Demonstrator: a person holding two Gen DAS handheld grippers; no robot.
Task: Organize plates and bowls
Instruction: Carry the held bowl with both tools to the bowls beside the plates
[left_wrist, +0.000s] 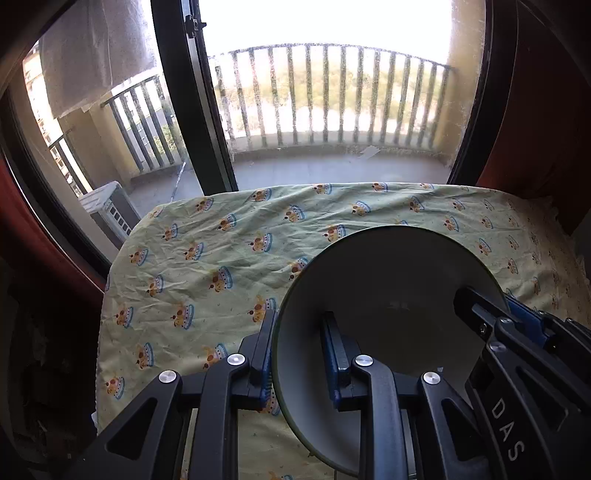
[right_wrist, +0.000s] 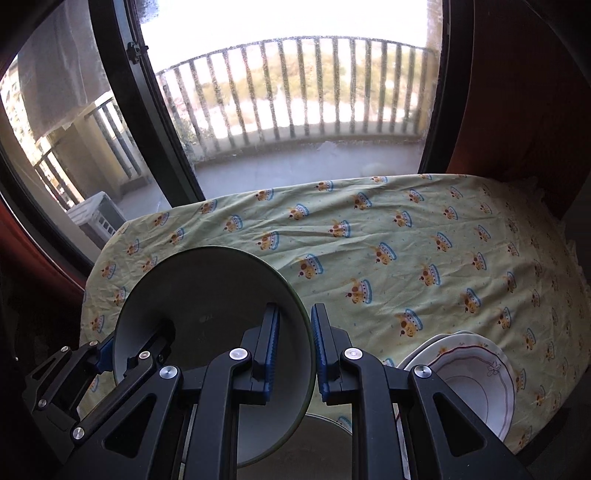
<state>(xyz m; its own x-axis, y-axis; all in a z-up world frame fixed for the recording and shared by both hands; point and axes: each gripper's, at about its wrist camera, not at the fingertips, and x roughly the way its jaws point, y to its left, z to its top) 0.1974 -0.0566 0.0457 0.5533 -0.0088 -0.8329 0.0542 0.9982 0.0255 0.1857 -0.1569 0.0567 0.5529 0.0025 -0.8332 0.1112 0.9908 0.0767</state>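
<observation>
Seen from the left wrist, the left gripper was clamped on the left rim of a grey-green bowl, one blue-padded finger outside the wall and the other inside, while the right gripper reached in from the lower right and pinched the opposite rim. The bowl hung tilted above a table draped in a pale green cloth printed with small crowns, its open face turned back toward the camera; a balcony railing showed through the window beyond. The cloth ahead of the bowl lay bare in this view. From the right wrist, the right gripper gripped the bowl's right edge, rim squeezed between its narrow-set pads, and the left gripper held the far left edge, so the dish was carried between both tools, each holding one side. Below and to the right of the right-hand claw sat a stack of white plates with red scalloped trim, resting on the patterned cloth near the table's near edge. A second greyish dish lay directly under the claws, partly hidden, its kind hard to tell. The plate stack lay on the right gripper's side, well clear of the left one; any set-down there would likely lead with the right hand, while the dish beneath sat about midway between the two and looked the closer resting place for a bowl.
</observation>
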